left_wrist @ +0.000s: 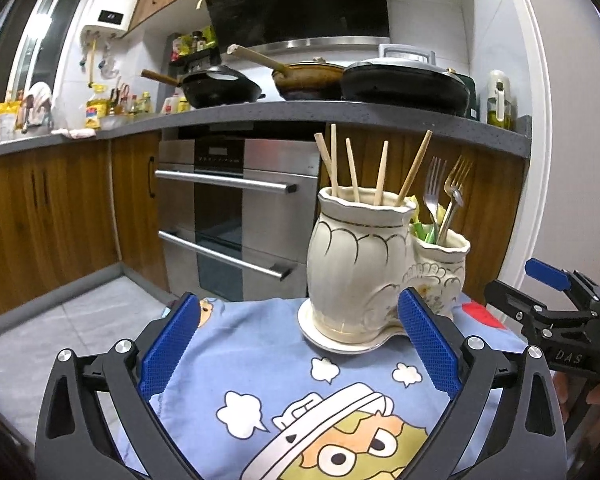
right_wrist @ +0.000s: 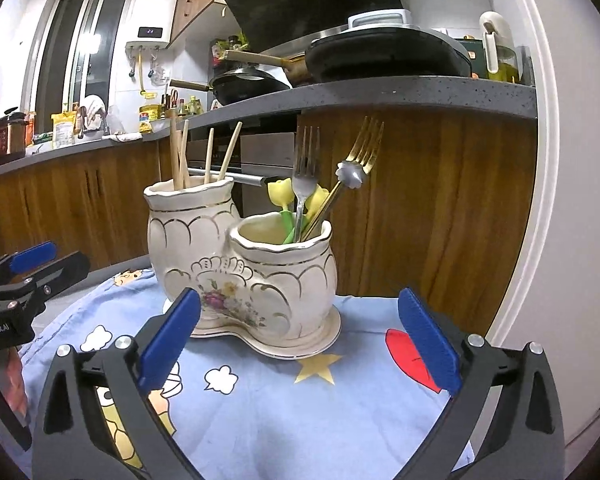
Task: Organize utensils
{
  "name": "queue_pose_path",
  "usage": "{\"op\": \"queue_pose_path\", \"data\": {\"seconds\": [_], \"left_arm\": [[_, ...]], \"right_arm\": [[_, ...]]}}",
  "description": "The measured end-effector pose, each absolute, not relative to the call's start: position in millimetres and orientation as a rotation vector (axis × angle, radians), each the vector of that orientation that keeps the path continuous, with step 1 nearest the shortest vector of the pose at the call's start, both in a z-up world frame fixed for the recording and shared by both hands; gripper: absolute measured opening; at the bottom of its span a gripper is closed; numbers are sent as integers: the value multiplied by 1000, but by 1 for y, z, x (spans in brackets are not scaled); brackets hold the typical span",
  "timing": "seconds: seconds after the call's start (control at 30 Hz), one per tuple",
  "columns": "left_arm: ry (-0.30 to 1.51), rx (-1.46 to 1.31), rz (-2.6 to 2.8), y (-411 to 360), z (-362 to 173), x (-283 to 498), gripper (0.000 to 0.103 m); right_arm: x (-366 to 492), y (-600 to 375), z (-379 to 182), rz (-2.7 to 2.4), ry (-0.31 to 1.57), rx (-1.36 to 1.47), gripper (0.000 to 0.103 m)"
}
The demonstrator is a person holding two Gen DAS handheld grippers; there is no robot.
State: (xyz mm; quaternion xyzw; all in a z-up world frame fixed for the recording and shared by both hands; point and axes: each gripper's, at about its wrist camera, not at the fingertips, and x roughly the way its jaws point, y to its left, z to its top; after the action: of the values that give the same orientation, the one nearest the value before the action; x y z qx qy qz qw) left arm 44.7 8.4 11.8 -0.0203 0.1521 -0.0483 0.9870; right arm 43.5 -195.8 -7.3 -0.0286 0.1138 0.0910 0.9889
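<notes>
Both claws, left claw (left_wrist: pixel 300 336) and right claw (right_wrist: pixel 298 336), gape wide; only the right view shows yellow tulip spoons (right_wrist: pixel 279 194).

Five chopsticks (left_wrist: pixel 354 172) in the tall pot (left_wrist: pixel 356 264); two forks (right_wrist: pixel 304 184); two yellow tulip-shaped picks (right_wrist: pixel 280 196); three pans (left_wrist: pixel 220 88) behind.

Pretty clearly a home kitchen. There's a grey stone countertop (left_wrist: pixel 260 114) over wooden cabinets (left_wrist: pixel 40 216), with a built-in steel oven (left_wrist: pixel 236 208) at about 12 o'clock. Up top sit a black wok (left_wrist: pixel 220 88) and other pans under a big black range hood (left_wrist: pixel 296 0). Off toward 10 o'clock you get a white water heater (left_wrist: pixel 112 4) on the wall, plus oil bottles (left_wrist: pixel 94 110) and condiments.
</notes>
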Motion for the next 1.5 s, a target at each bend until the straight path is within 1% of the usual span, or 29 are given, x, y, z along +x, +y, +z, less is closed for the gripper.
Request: {"op": "queue_pose_path", "data": {"seconds": [0.27,1.5], "left_arm": [[300,12,-99,-1,11,43,98],[308,6,-94,-2,10,45,98]], "right_arm": [[45,-194,-7,179,231,-63,98],[44,-195,-8,173,230,-66,98]]}}
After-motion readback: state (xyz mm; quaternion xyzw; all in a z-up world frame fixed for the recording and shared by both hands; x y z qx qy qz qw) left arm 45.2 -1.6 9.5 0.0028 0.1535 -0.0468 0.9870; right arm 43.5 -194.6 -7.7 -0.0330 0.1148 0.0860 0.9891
